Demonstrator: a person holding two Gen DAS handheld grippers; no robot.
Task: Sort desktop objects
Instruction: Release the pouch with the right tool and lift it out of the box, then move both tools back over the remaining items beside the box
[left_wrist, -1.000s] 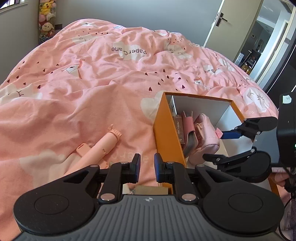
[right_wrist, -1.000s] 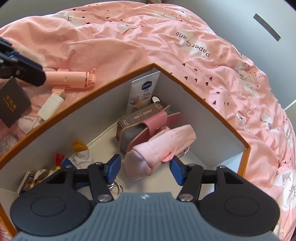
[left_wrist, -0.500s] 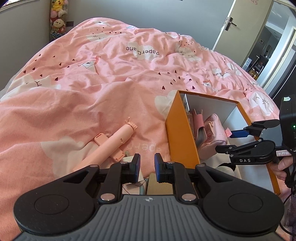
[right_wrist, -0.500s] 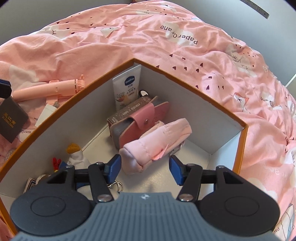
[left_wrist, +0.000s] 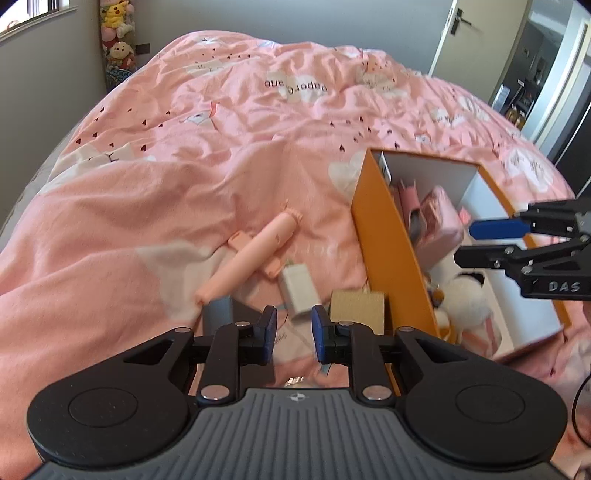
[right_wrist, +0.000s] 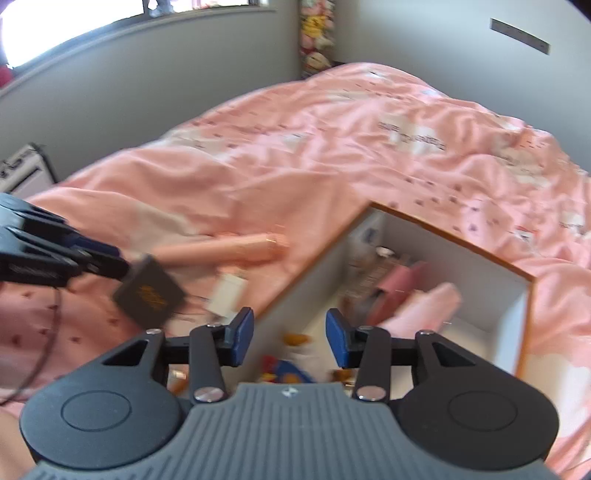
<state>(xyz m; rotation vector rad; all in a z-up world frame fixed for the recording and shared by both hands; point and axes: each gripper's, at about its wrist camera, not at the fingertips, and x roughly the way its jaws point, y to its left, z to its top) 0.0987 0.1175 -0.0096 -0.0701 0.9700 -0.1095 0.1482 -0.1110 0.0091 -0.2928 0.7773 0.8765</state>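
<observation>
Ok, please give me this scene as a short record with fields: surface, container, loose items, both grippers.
surface: pink duvet
container: orange box, open top, partly filled
outside box: pink stick, white adapter, dark card
left gripper: jaws opening, nothing between
right gripper: above box, jaws closing, nothing between

Left gripper: angled steeply downward, its jaws narrow but opening, with nothing pressed between the blue pads. Right gripper: also tilted downward, its jaws about half-spread and closing, with nothing clamped. Seen from the left wrist, it reaches in from the right edge.
</observation>
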